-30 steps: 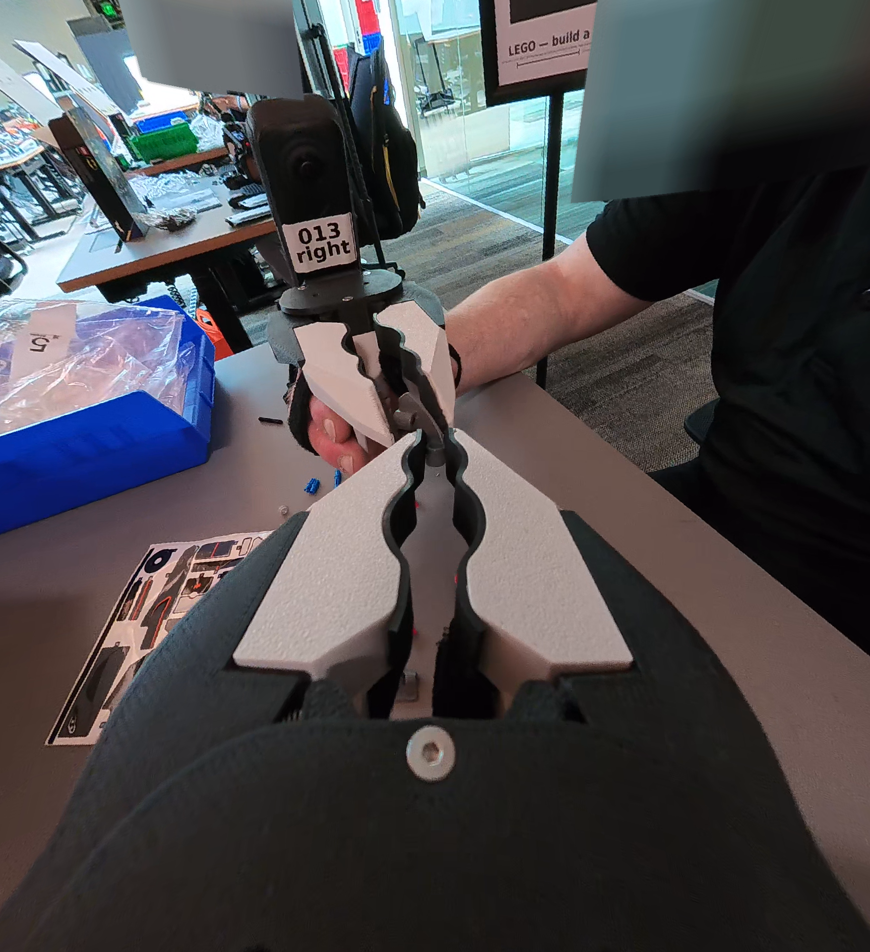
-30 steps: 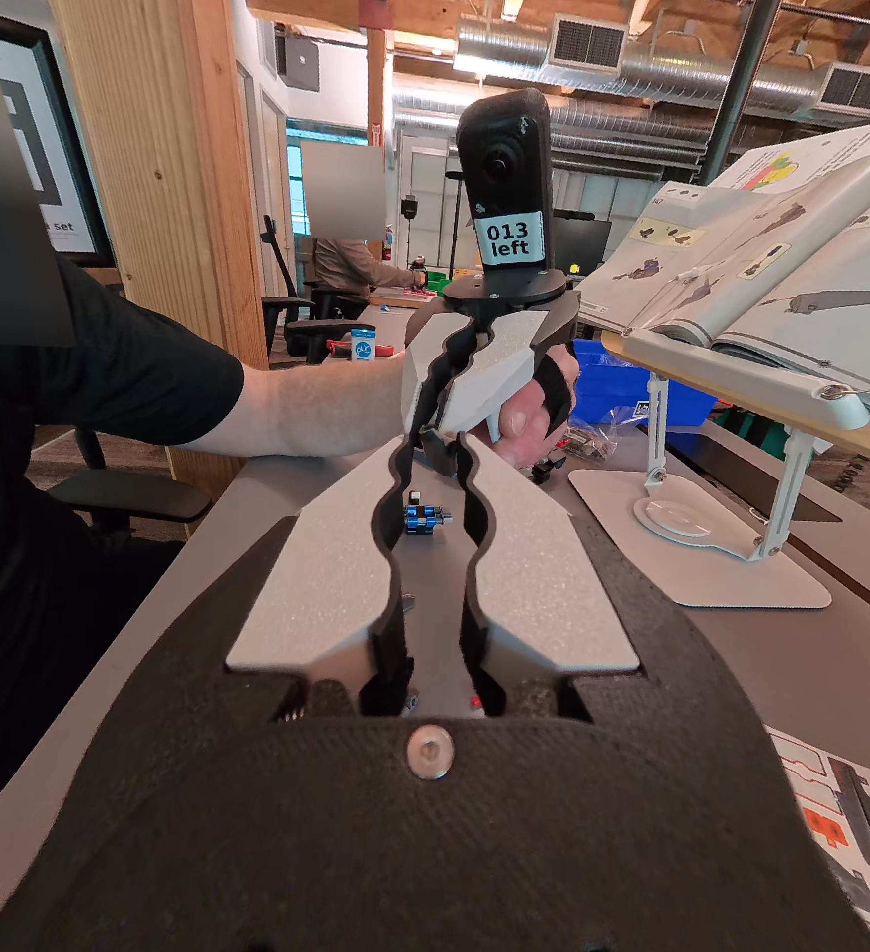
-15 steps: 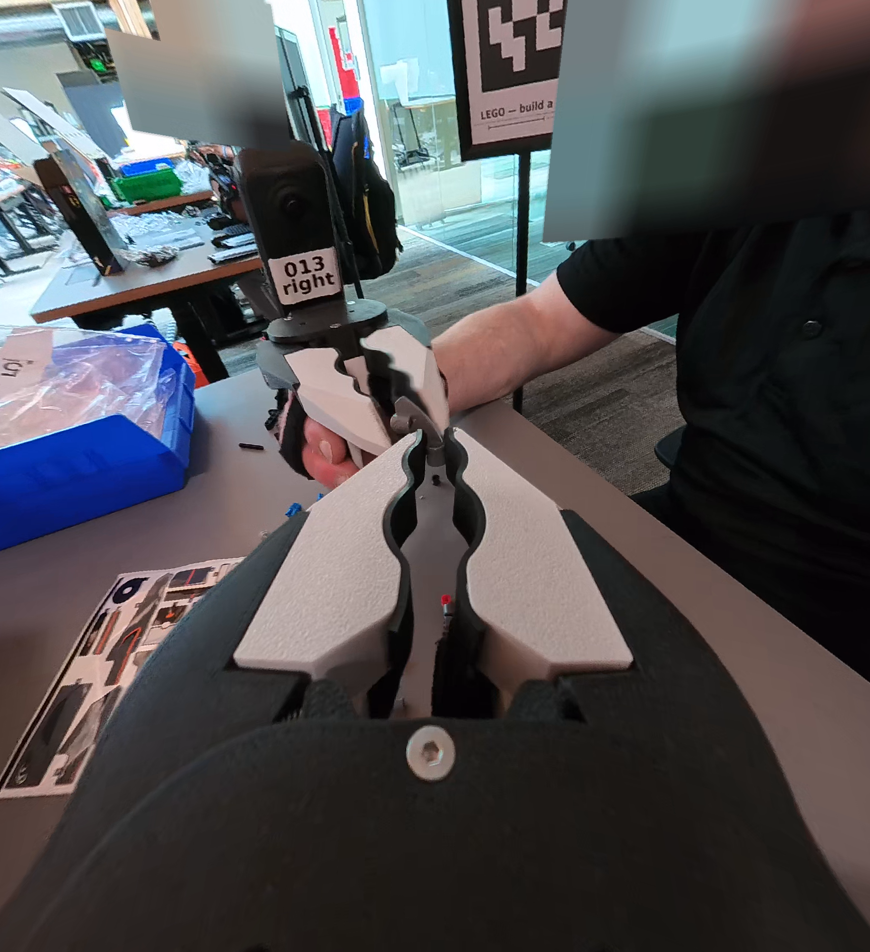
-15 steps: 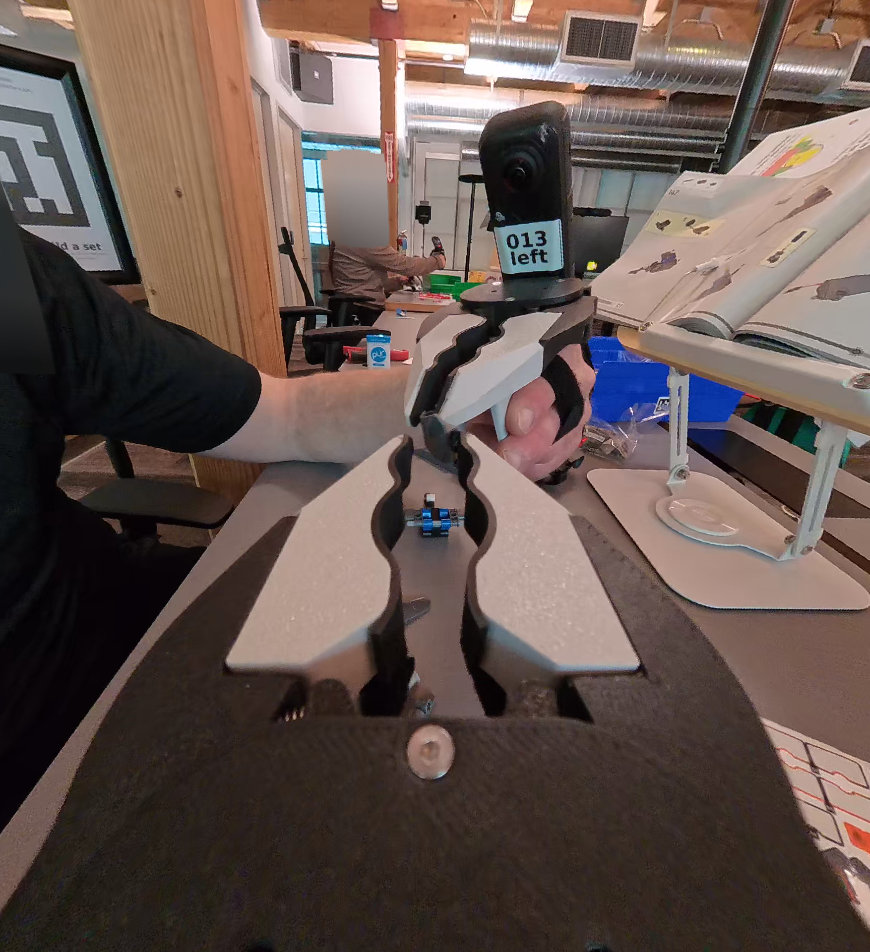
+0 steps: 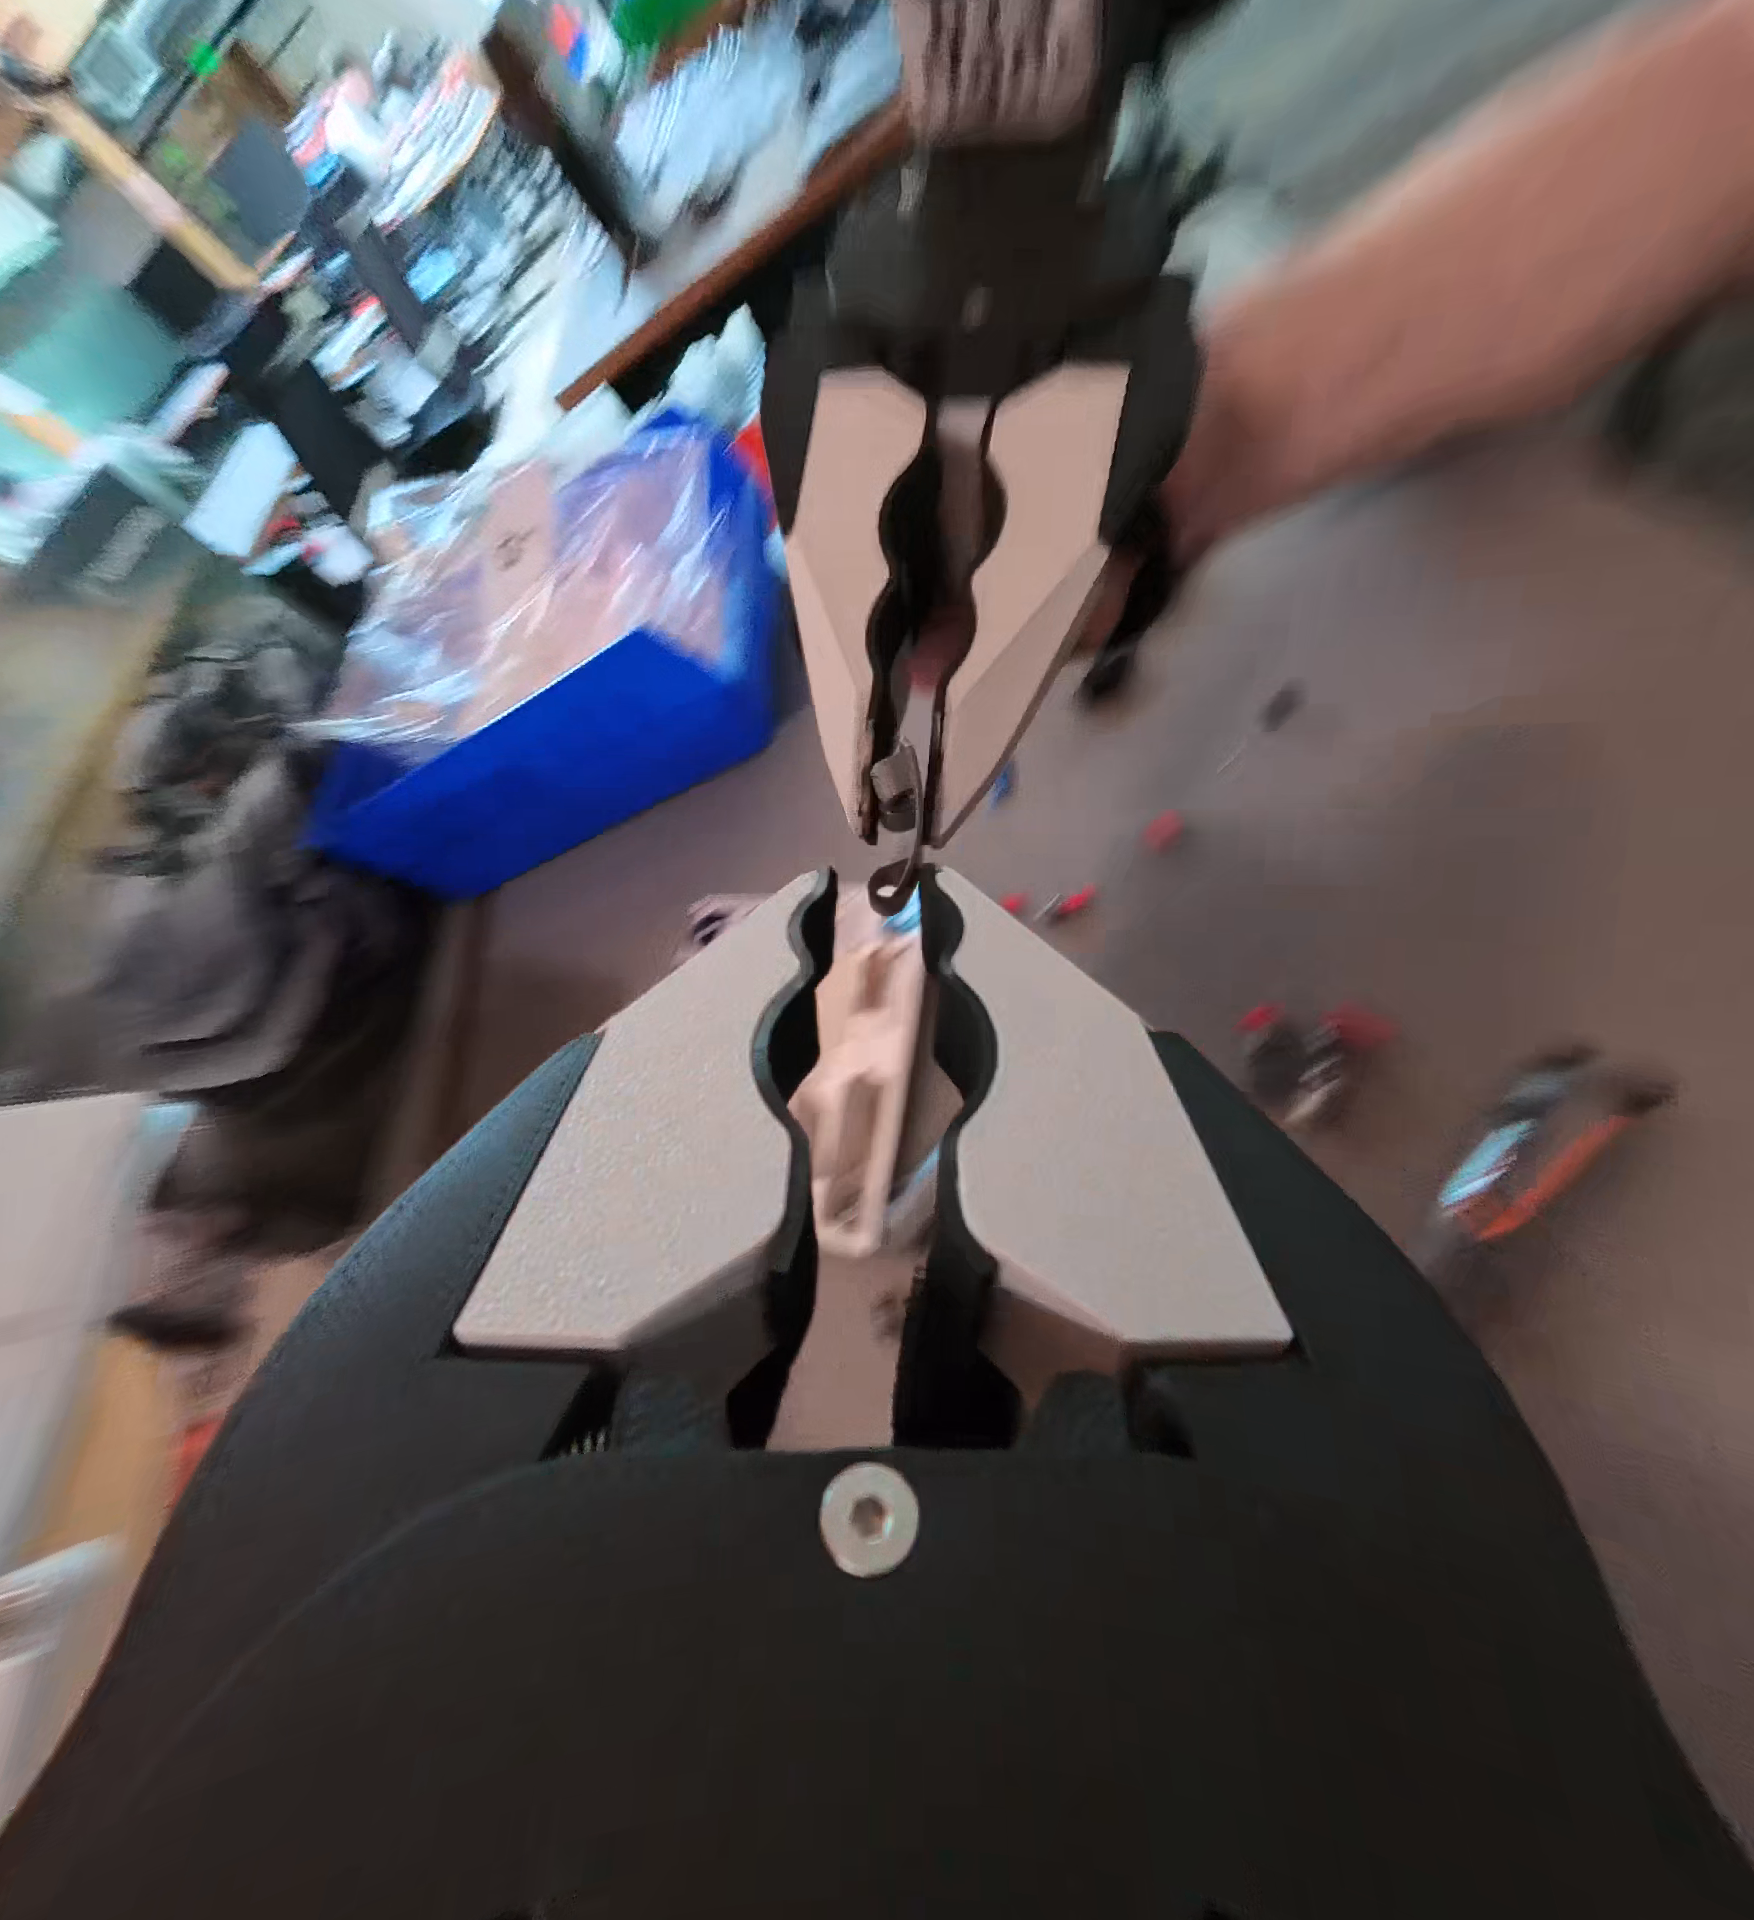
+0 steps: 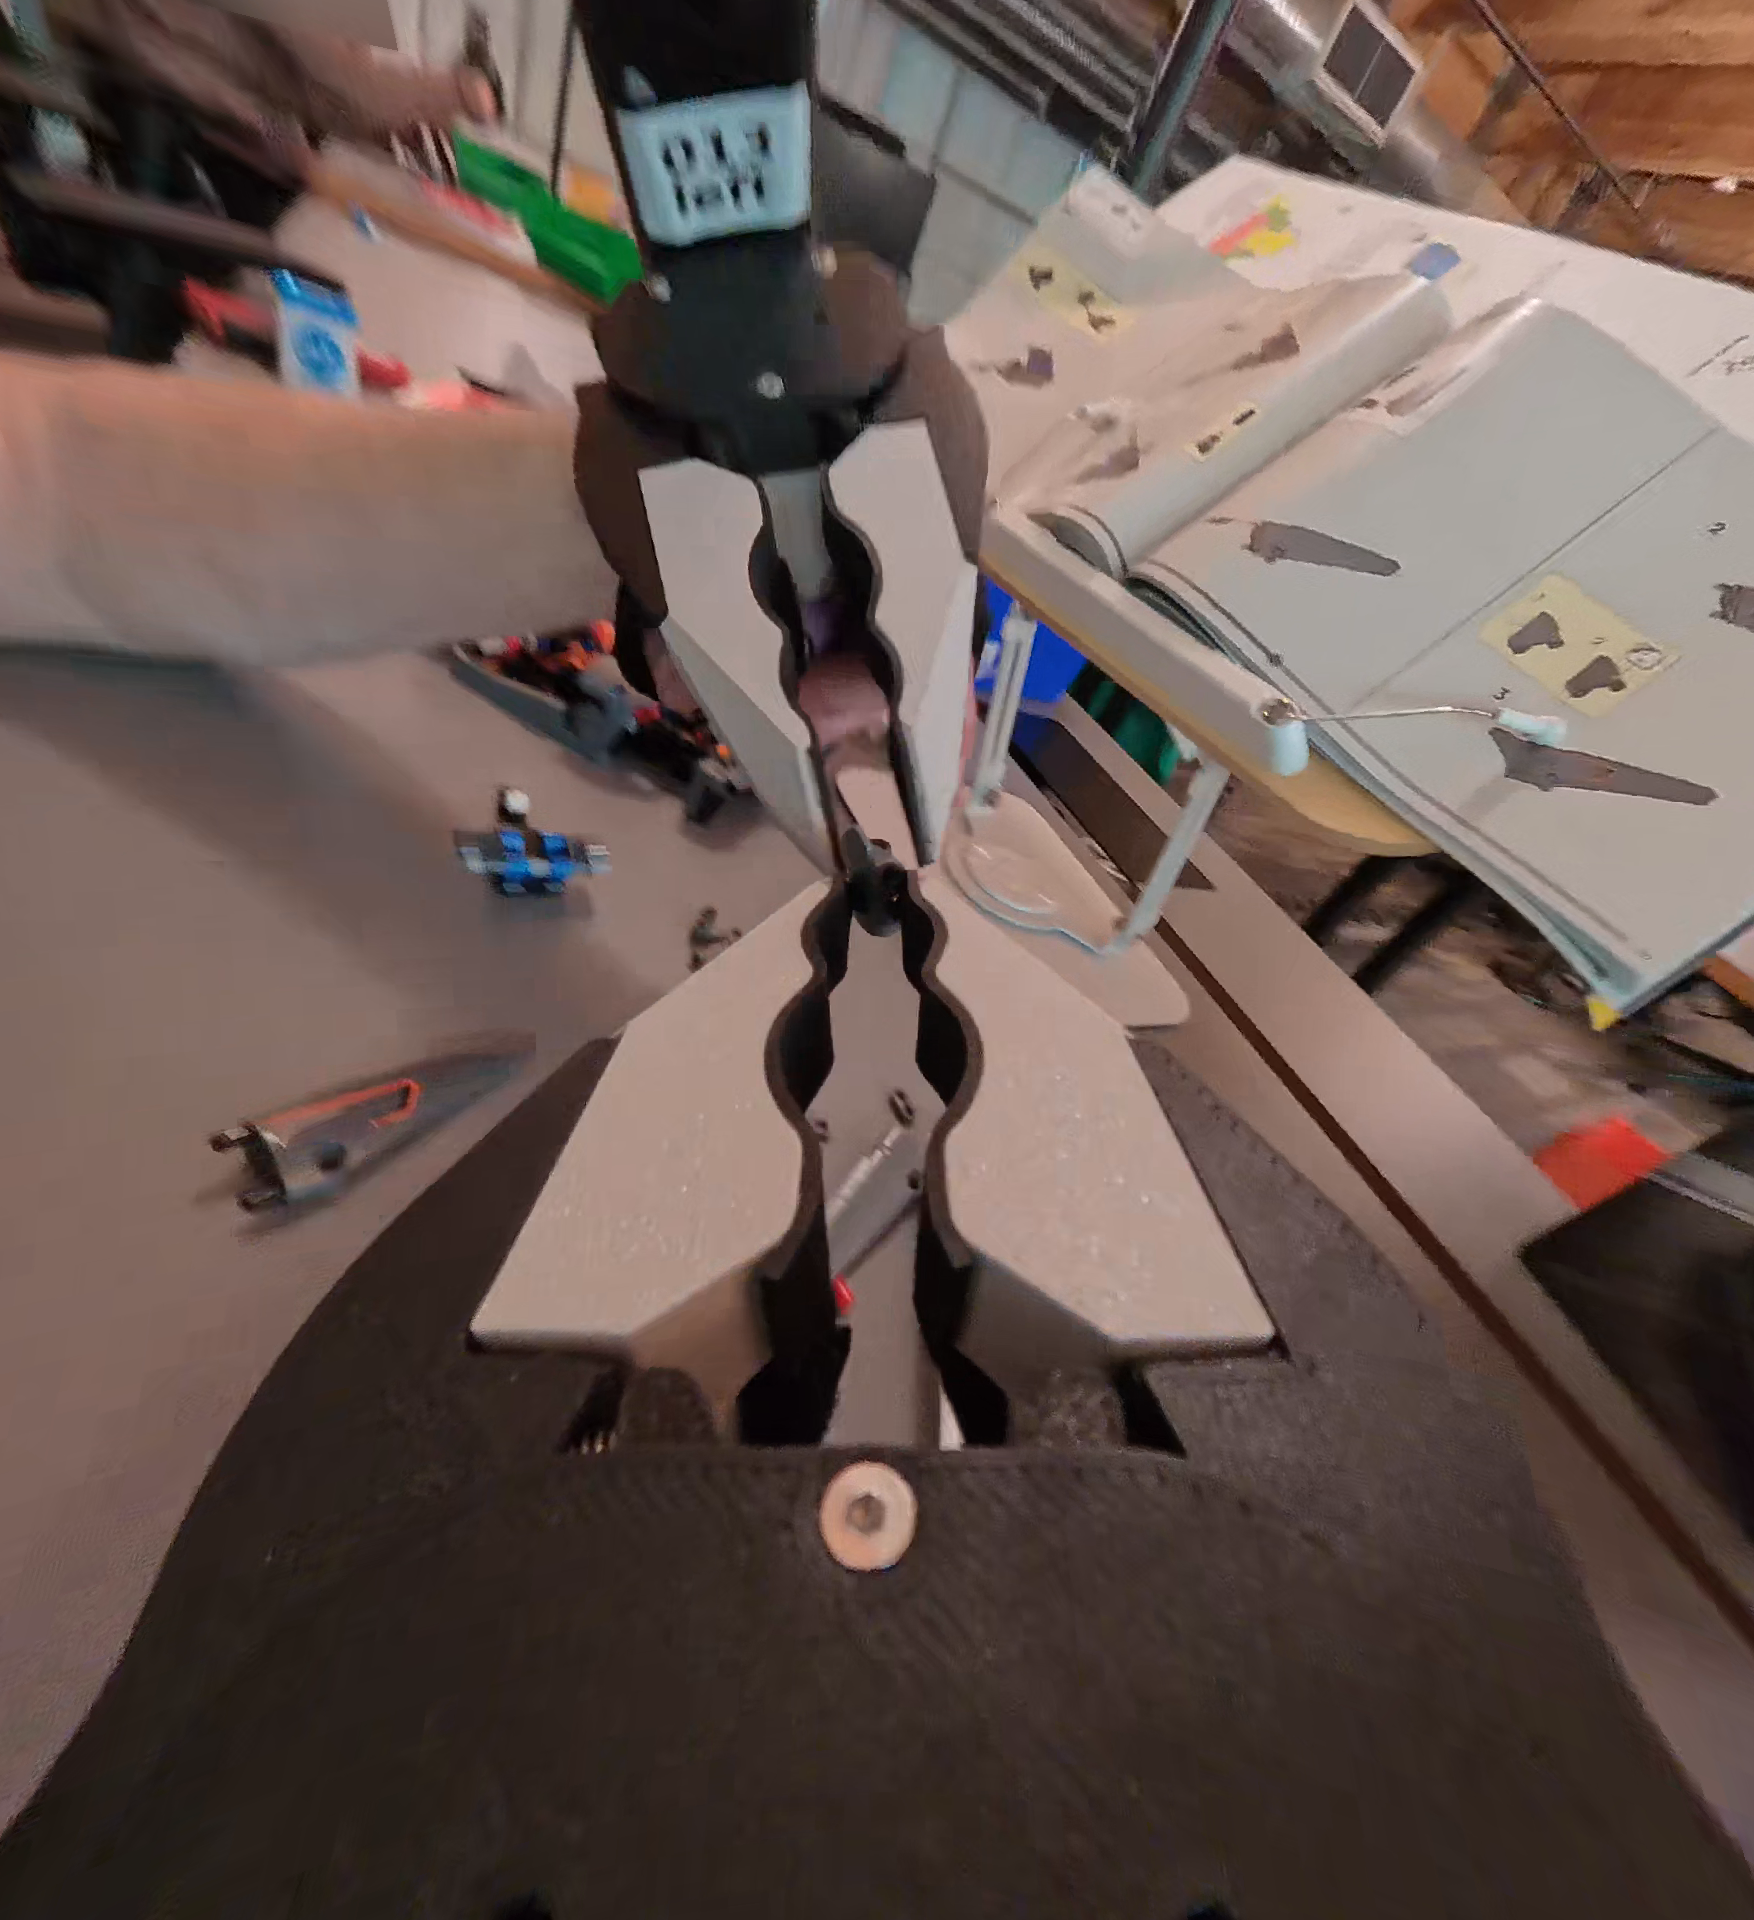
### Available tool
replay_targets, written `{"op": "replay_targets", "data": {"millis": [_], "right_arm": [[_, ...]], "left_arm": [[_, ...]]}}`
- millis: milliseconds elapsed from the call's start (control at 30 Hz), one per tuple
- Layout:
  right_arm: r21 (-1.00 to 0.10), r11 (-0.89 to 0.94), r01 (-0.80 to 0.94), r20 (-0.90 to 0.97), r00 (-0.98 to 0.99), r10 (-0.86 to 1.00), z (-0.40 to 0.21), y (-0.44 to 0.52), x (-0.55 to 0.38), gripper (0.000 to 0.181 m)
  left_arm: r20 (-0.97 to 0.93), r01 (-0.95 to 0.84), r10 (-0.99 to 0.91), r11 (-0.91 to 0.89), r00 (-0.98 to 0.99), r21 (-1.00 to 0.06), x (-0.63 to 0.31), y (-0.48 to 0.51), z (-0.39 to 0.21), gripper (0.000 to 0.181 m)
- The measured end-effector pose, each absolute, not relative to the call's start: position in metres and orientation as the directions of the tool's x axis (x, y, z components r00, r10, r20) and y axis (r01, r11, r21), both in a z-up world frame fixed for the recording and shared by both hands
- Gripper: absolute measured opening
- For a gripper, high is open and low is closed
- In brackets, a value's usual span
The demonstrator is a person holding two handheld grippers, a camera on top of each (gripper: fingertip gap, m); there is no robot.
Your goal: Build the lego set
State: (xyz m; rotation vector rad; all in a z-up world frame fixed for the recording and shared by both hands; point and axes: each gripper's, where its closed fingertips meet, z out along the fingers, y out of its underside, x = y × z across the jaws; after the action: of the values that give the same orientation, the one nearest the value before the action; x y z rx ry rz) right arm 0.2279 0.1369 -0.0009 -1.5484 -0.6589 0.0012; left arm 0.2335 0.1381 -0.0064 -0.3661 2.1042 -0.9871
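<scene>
In the left wrist view, the left gripper fills the near foreground: a coarse black shell with two pale, grainy finger plates whose inner edges are wavy black rubber. Its jaws stand nearly closed at the tips, and a small dark curved piece sits right there, reaching up into the tips of the right gripper, which points down tip to tip and is closed onto that piece. Whether the left tips also pinch it cannot be told through the blur. Past them lies the smooth grey table with small red bits scattered on it, and a glossy blue bin holding crinkled clear bags.

In the right wrist view, the two grippers again meet tip to tip over the same knobbly black piece. On the table to the left lie a grey and orange blade-shaped part, a small blue and black assembly, and farther off a long dark build. To the right an open manual rests tilted on a white stand.
</scene>
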Motion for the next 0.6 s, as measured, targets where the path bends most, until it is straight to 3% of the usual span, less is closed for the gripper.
{"op": "replay_targets", "data": {"millis": [133, 267, 467, 600], "right_arm": [[-0.851, 0.006, 0.525, 0.499, 0.805, 0.321, -0.011, 0.143, 0.234, 0.007], [-0.776, -0.027, 0.631, 0.605, 0.754, 0.255, -0.016, 0.147, 0.238, 0.007], [-0.752, 0.007, 0.659, 0.649, 0.739, 0.182, -0.004, 0.145, 0.243, 0.009], [-0.811, 0.073, 0.58, 0.582, 0.789, 0.197, 0.007, 0.141, 0.241, 0.01]], "left_arm": [[-0.687, 0.059, -0.436, 0.819, -0.582, -0.57, 0.243, 0.14, -0.019, 0.008], [-0.751, 0.06, -0.376, 0.875, -0.542, -0.481, 0.247, 0.145, -0.025, 0.007], [-0.767, 0.133, -0.416, 0.833, -0.487, -0.537, 0.252, 0.142, -0.014, 0.006], [-0.746, 0.179, -0.46, 0.781, -0.482, -0.598, 0.251, 0.137, -0.005, 0.005]]}}
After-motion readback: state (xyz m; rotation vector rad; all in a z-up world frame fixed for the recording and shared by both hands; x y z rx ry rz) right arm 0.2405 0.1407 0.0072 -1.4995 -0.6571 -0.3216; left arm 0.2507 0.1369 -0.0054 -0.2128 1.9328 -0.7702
